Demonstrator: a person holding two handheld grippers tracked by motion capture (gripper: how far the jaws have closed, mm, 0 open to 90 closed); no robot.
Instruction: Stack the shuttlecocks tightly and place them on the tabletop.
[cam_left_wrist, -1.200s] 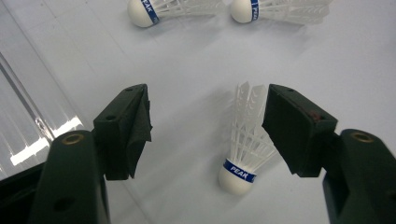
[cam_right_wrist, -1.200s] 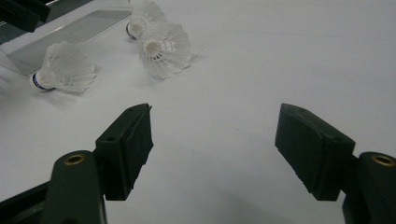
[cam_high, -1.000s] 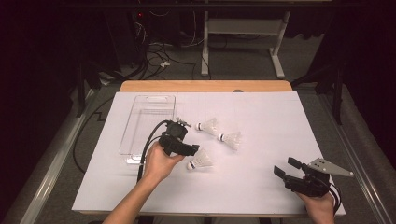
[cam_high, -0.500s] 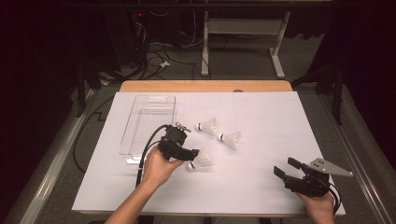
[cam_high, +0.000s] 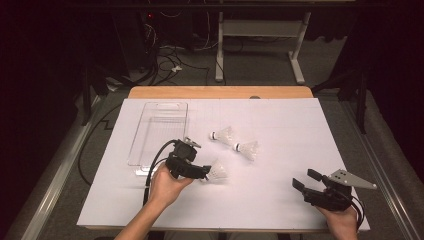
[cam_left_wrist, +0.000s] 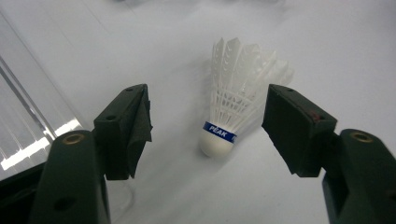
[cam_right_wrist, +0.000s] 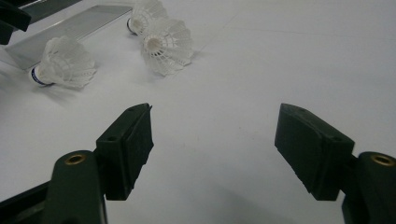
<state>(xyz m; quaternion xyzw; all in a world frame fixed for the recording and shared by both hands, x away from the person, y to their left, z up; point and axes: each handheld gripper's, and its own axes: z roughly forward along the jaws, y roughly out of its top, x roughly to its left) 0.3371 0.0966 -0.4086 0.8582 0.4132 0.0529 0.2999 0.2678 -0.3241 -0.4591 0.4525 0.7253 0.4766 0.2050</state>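
Three white shuttlecocks lie on the white table sheet. The nearest shuttlecock has a blue-banded cork that points toward my left gripper. That gripper is open, with a jaw on each side of the shuttlecock and neither touching it. Two more shuttlecocks lie farther back, also seen in the right gripper view. My right gripper is open over bare sheet near the front right, with nothing between its jaws.
A clear plastic tray lies at the left of the sheet, just behind the left hand. A black cable trails from the left gripper. The wooden table edge runs along the back.
My left gripper has moved toward the person and closed in on the nearest shuttlecock, which now lies between its open jaws. The right gripper has stayed where it was.
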